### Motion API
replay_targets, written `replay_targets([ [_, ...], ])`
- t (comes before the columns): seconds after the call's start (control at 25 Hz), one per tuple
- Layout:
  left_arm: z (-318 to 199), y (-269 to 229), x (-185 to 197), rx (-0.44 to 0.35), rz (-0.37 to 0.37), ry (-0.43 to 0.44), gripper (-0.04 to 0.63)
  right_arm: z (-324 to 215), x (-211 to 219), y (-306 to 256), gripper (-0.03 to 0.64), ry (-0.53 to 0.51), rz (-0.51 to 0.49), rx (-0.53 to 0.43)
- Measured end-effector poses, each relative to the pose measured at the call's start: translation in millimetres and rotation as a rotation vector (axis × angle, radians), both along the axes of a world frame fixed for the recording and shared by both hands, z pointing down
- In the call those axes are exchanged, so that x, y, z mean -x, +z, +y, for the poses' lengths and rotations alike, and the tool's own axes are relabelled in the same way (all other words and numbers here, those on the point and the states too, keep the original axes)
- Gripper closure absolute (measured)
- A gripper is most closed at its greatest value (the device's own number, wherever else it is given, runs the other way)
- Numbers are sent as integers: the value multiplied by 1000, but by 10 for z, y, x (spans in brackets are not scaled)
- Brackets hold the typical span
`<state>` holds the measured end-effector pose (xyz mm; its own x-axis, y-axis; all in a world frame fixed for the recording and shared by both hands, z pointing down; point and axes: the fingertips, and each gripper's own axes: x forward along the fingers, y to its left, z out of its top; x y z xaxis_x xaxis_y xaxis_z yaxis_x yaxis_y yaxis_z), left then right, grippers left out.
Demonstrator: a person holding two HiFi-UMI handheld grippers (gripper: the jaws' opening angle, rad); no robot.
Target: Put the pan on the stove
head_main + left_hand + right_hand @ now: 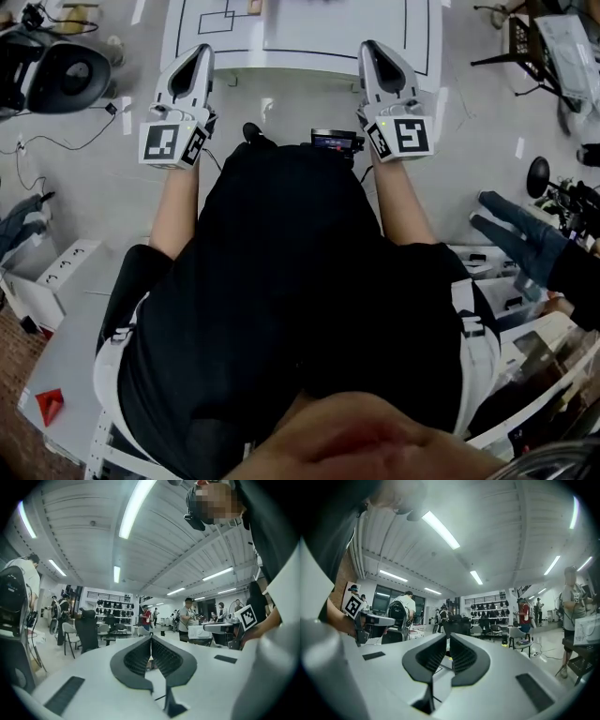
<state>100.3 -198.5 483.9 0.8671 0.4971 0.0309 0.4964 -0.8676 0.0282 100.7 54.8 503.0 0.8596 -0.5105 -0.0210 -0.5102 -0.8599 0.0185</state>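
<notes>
No pan and no stove shows in any view. In the head view my left gripper and right gripper are held side by side in front of my body, their tips at the near edge of a white table marked with black lines. Both are shut with nothing between the jaws. The left gripper view has the left gripper pointing level across a large room, jaws meeting along a thin line. In the right gripper view the right gripper also points into the room, jaws nearly touching and empty.
Another person's gloved hand reaches in at the right. A black rounded seat and cables lie at the upper left, white boxes at the left. Chairs, desks and several people stand in the room beyond.
</notes>
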Motion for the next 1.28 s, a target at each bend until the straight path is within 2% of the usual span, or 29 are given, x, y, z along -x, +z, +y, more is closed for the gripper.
replay_targets([
  [0.16,105,58,295,19,-16,-49,577,220,201,179,581,-7,-28,-14],
  [0.44,375,53,882,-15,-35,-104,577,507,637,365,583,-46,-65,-52],
  [0.68,308,55,1218,-45,-46,-116,577,431,898,446,583,-68,-74,-68],
  [1.04,89,93,1229,-5,-26,-24,577,293,1144,512,584,64,-89,-34],
  [1.28,-281,0,1156,14,-19,55,577,-98,1179,361,584,136,-96,-34],
])
